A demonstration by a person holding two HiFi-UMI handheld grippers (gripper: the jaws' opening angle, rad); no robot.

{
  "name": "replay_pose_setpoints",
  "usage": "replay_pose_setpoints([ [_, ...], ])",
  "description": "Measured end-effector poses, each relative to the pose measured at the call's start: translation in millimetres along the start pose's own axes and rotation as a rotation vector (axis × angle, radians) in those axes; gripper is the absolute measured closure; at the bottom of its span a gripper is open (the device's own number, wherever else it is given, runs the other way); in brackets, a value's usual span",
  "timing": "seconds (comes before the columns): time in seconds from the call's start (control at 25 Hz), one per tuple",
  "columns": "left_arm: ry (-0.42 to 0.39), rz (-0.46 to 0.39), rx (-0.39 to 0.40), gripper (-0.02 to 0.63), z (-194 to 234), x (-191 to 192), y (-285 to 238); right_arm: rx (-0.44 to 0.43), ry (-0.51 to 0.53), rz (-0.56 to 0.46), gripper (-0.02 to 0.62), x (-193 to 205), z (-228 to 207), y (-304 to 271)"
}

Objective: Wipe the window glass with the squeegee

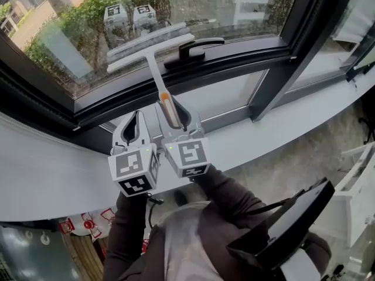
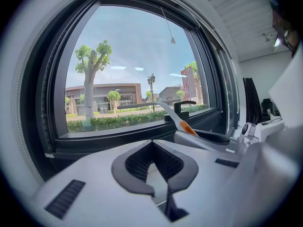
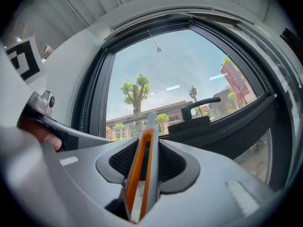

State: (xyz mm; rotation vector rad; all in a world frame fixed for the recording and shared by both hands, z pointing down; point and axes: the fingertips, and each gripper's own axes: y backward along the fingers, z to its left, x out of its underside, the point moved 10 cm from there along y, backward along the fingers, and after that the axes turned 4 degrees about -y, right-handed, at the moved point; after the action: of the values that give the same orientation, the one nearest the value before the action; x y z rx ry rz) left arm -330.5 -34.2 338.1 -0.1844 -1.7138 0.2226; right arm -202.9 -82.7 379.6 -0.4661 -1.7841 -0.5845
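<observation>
Head view shows two grippers side by side at centre frame, over a white sill (image 1: 269, 130). The right gripper (image 1: 174, 113) is clamped on the orange-and-white handle of the one squeegee (image 1: 153, 63). Its blade lies tilted against the window glass (image 1: 82, 16) at upper centre, low on the pane and just above the dark bottom frame. The single black window handle (image 1: 193, 48) sits just beside the blade's right end, so there is little room that way. The glass above and to the left is open. The left gripper (image 1: 136, 124) has its jaws together on nothing, as the left gripper view shows. In the right gripper view the handle fills the gap between the jaws and the blade is hard to make out. The person's dark sleeves (image 1: 126, 233) are cut off at the bottom edge, and a dark object at lower right cannot be identified
</observation>
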Motion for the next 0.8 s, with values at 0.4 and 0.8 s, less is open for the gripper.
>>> replay_pose_setpoints([
  [0.4,-0.003,-0.013,-0.003,0.606,-6,-1,3,-0.020,-0.033,0.037,0.472,8,-3,8],
  [0.8,0.013,0.006,-0.003,0.606,-4,9,-1,-0.052,-0.049,0.079,0.482,14,-2,13],
])
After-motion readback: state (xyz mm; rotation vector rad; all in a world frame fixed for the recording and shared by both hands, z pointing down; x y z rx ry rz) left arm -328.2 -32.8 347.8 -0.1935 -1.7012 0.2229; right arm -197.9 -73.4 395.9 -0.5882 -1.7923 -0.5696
